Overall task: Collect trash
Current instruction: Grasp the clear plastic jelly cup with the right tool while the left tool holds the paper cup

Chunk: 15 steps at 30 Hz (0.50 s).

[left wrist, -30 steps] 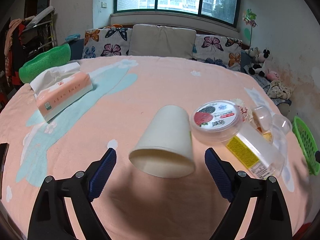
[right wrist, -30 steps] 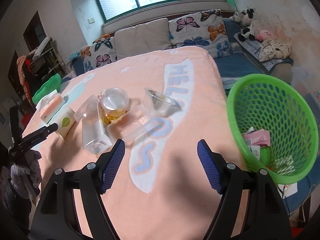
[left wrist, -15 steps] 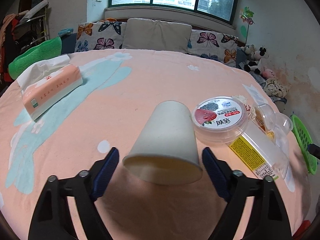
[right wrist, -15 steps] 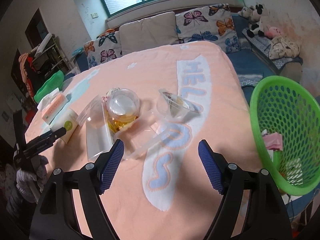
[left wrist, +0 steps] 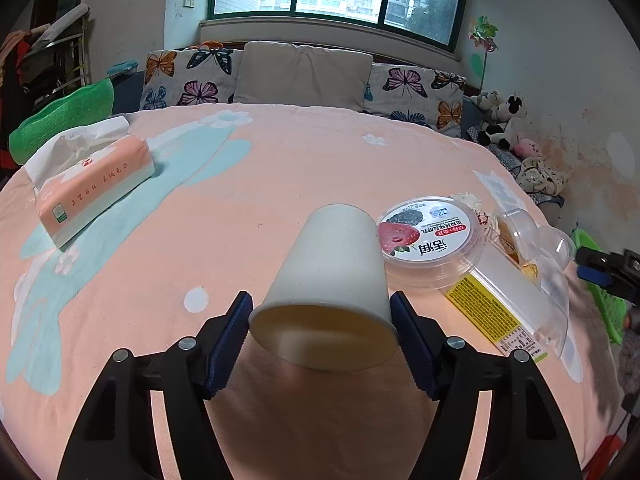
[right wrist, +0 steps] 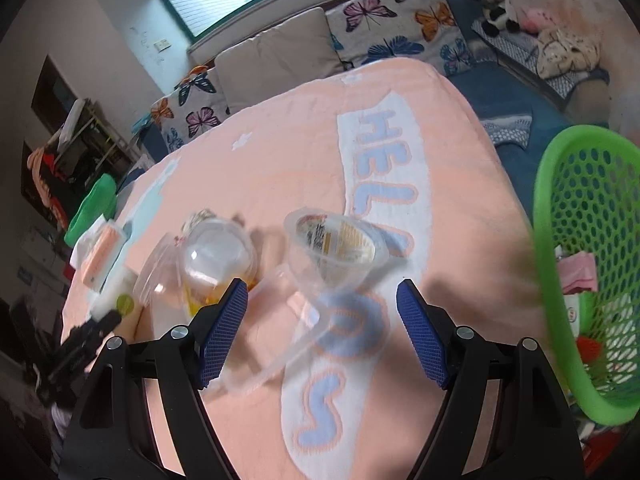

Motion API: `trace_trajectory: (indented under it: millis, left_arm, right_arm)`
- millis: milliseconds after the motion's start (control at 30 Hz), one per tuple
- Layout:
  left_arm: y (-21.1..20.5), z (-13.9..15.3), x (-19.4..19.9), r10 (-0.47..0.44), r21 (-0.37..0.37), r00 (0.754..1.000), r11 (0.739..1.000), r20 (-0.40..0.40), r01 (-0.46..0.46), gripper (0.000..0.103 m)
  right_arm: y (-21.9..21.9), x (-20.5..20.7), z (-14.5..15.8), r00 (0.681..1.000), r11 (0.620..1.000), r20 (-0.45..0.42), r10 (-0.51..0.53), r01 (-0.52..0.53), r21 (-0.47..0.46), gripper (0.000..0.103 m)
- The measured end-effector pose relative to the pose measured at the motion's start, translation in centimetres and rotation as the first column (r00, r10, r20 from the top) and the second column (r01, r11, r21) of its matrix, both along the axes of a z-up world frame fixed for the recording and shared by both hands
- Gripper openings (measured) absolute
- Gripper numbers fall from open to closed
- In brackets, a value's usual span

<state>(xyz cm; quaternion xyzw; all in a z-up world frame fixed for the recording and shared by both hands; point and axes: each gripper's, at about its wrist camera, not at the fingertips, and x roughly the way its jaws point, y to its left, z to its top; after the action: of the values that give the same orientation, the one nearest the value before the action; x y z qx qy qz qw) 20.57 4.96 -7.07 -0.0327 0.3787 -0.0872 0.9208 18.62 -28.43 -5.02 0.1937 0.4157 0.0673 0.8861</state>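
A white paper cup (left wrist: 332,280) lies on its side on the pink bedspread (left wrist: 280,168), mouth toward me. My left gripper (left wrist: 322,340) has closed onto its rim, both blue pads touching the sides. Beside it are a round yogurt tub (left wrist: 430,236) and clear plastic boxes (left wrist: 516,296). In the right wrist view my right gripper (right wrist: 322,332) is open above a clear plastic cup (right wrist: 336,248) and a clear lid (right wrist: 280,332), with a domed clear container (right wrist: 216,256) to the left. The green trash basket (right wrist: 588,264) stands at the right.
A pink tissue pack (left wrist: 92,188) lies at the left of the bed; it also shows in the right wrist view (right wrist: 102,252). Butterfly pillows (left wrist: 304,76) line the far edge. Plush toys (left wrist: 500,120) sit at the right. The basket holds some wrappers (right wrist: 580,276).
My left gripper moved forward and closed on the paper cup's rim. My right gripper moved forward and left toward the clear plastic cup; the basket shifted to the right edge.
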Motion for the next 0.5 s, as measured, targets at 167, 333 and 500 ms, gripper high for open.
trace_trajectory:
  millis: [167, 333, 500]
  left_arm:
    - [0.0, 0.2, -0.3, -0.012, -0.001, 1.000, 1.000, 0.006, 0.012, 0.066]
    - [0.0, 0.3, -0.4, -0.016, -0.005, 1.000, 1.000, 0.007, 0.016, 0.066]
    - [-0.1, 0.4, -0.6, -0.016, -0.012, 1.000, 1.000, 0.009, 0.017, 0.065]
  right_arm:
    - [-0.8, 1.8, -0.9, 0.999, 0.998, -0.041, -0.021, 0.024, 0.056, 0.077]
    - [-1.1, 3.2, -1.6, 0.997, 0.996, -0.068, -0.030, 0.036, 0.084, 0.077]
    - [-1.3, 4.0, -2.1, 0.996, 0.993, -0.082, -0.039, 0.047, 0.107, 0.075]
